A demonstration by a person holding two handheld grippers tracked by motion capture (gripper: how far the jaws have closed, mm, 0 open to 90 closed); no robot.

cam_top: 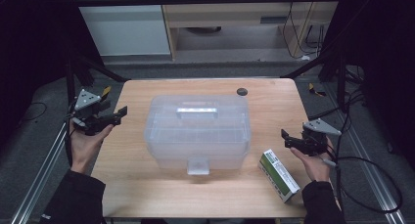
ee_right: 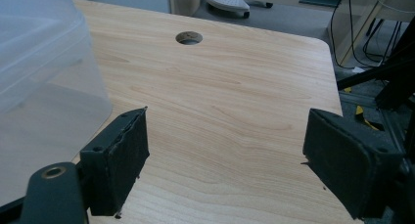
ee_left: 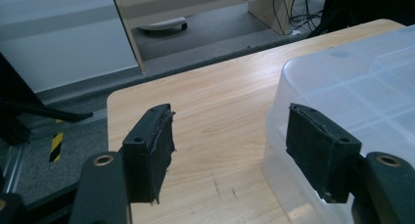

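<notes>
- High view: a translucent plastic storage box (cam_top: 197,131) is seen at the middle of the wooden table (cam_top: 132,185), lid on, with a handle (cam_top: 196,110) on top and a front latch (cam_top: 198,166) facing the person.
- A green-and-white carton (cam_top: 279,175) lies on the table near the box's right front corner, apart from it, just in front of the right gripper (cam_top: 286,138).
- The left gripper (cam_top: 122,114) is held off the table's left edge, above it, with its jaws spread wide and nothing between them; in the left gripper view the box wall (ee_left: 342,87) is seen close behind the right-hand jaw, not pinched.
- The right gripper is likewise spread and empty; in the right gripper view bare table (ee_right: 230,101) lies between its pads and the box (ee_right: 44,67) stands off to one side.
- The step in hand is judged to be an approach to the box from both sides.
- It would be done well if both grippers were brought in level and at matching height, so that the box is not skewed.
- The latch should be freed before the lid is lifted; the thin, smooth plastic is likely to flex and slip, so a squared, gentle grip is advised.
- The carton should be kept clear of the right hand's path, since it could be knocked off the near edge.
</notes>
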